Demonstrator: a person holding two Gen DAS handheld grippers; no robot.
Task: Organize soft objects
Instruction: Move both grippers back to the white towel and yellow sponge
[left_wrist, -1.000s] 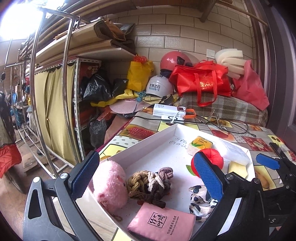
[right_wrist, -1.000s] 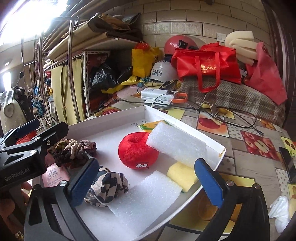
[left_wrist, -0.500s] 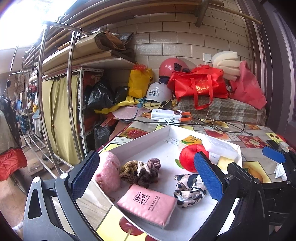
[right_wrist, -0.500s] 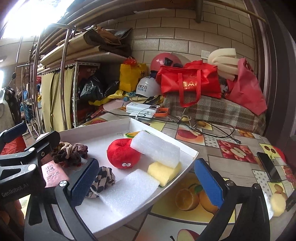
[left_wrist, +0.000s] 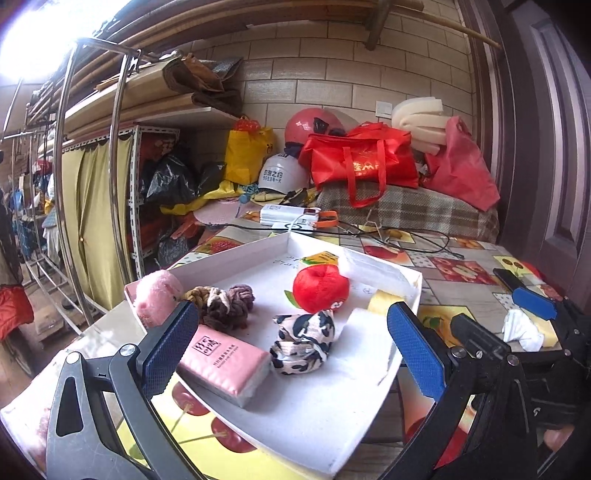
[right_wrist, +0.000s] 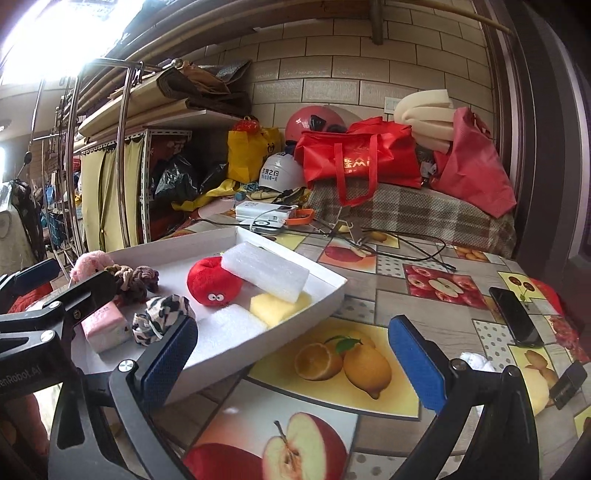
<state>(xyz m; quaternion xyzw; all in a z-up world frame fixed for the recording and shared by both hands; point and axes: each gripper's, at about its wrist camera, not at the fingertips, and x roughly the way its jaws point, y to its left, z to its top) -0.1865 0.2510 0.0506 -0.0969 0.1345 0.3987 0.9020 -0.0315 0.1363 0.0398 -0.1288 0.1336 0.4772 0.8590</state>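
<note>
Both grippers are held back from the white tray (left_wrist: 373, 398), and each has its jaws spread wide with nothing between them. The left gripper (left_wrist: 291, 350) looks over the tray's near corner; the right gripper (right_wrist: 291, 354) hangs over the fruit-print tabletop (right_wrist: 424, 306), just beside the tray's long edge.

The main risk is the tray itself. In the left view its near corner seems to reach past the tabletop edge, so a downward press there, or a gripper frame catching the low rim, could tip or slide it and spill the load. The second risk is a poor grasp: the foam blocks are light and may skid away from a closing finger, and the scarf could snag and drag its neighbours along. The phone (right_wrist: 515, 319) and a crumpled tissue (right_wrist: 474, 360) lie near the right gripper's path and could be knocked.

The soft objects all sit inside the tray. A pink plush (left_wrist: 157, 295) is at the far-left rim, touching a knot of braided hair ties (left_wrist: 221, 304). A pink tissue pack (left_wrist: 223, 363) lies flat near the front, with a bunched black-and-white scarf (left_wrist: 303, 341) just beside it. Behind them a red apple plush (right_wrist: 213, 282) touches a white foam block (right_wrist: 264, 271) that leans over a yellow sponge (right_wrist: 277, 308); a second foam slab (right_wrist: 231, 323) lies alongside.
</note>
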